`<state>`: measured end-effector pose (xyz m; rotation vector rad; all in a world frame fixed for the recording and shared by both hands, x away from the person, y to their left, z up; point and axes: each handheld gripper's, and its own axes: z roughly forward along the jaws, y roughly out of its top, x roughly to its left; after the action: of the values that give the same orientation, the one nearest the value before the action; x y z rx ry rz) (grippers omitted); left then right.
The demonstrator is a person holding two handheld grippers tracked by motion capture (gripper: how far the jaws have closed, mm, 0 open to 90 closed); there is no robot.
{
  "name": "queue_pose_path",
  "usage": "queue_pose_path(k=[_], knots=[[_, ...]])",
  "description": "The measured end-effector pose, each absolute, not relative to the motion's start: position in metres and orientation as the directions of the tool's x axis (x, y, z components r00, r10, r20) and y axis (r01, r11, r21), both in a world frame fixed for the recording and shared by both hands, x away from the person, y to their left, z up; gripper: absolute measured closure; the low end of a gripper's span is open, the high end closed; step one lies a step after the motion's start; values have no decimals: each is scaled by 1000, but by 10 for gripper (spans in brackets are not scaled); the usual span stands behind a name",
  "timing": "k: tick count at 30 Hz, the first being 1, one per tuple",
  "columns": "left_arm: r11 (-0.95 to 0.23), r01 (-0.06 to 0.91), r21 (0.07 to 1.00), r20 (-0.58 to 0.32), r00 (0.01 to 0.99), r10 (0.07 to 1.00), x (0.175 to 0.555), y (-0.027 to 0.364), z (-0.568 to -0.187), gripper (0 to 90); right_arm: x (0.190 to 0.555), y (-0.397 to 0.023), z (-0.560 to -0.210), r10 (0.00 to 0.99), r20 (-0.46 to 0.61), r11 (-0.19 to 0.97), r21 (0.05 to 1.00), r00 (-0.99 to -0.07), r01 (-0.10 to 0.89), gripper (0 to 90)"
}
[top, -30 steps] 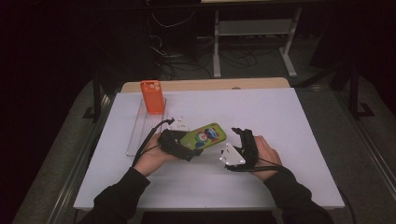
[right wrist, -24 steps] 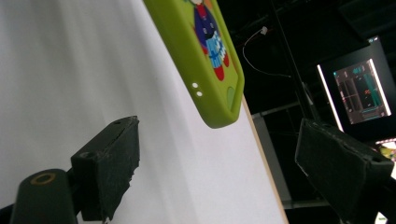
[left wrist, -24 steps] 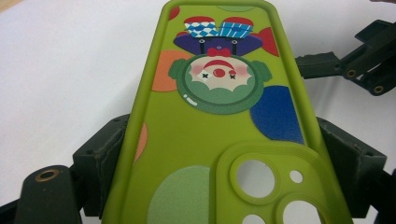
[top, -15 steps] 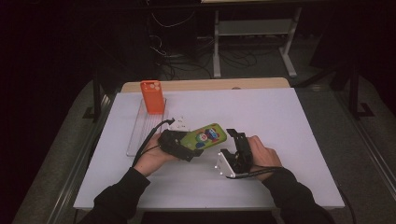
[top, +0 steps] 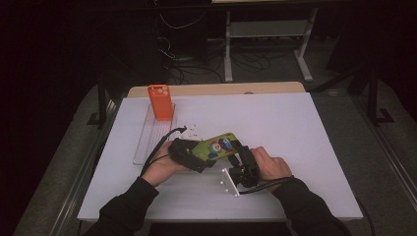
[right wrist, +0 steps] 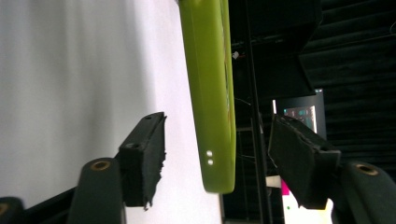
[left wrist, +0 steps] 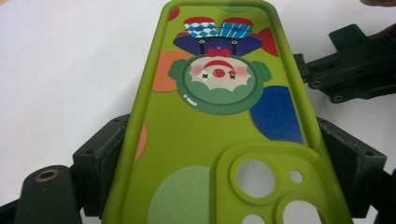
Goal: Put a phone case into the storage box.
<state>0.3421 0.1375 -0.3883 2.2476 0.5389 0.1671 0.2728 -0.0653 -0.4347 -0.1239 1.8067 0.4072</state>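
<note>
green clown-print phone case | printed side up | raised above table

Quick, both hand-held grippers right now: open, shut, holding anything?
Left hand-held gripper: shut on the green phone case.
Right hand-held gripper: open, jaws just been closing, case's end between them, pads not touching.

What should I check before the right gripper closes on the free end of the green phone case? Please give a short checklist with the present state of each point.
1. Left gripper holds the green phone case at its camera-hole end: ok, jaws clamped on both long edges.
2. Case end lies between the jaws of the right gripper: ok; they have just been closing.
3. Right pads touch the case: not ok, a gap shows on each side.
4. Case centred between the right jaws: ok, roughly.
5. Case lifted clear of the white table: cannot tell.
6. Orange phone case and clear tray out of the way: ok, both apart at the far left.
</note>
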Motion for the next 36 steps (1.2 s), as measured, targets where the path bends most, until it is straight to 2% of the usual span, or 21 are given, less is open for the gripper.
queue_pose_path(k=[7, 12, 18, 21, 36], knots=[[-583, 319, 747, -63, 907, 416, 340, 135, -389, 151, 272, -63, -438, 88, -964, 935, 168, -253, -313, 469], [-587, 310, 748, -60, 912, 406, 339, 133, -390, 151, 271, -61, -440, 95, -965, 932, 172, -243, -320, 541], [-589, 308, 747, -60, 914, 402, 339, 133, -390, 151, 272, -60, -440, 89, -967, 931, 165, -237, -324, 696], [-581, 316, 750, -69, 911, 407, 339, 134, -389, 150, 271, -60, -441, 79, -968, 933, 156, -237, -323, 738], [-550, 338, 764, -110, 908, 405, 341, 136, -395, 132, 269, -58, -442, 45, -970, 938, 124, -239, -323, 757]])
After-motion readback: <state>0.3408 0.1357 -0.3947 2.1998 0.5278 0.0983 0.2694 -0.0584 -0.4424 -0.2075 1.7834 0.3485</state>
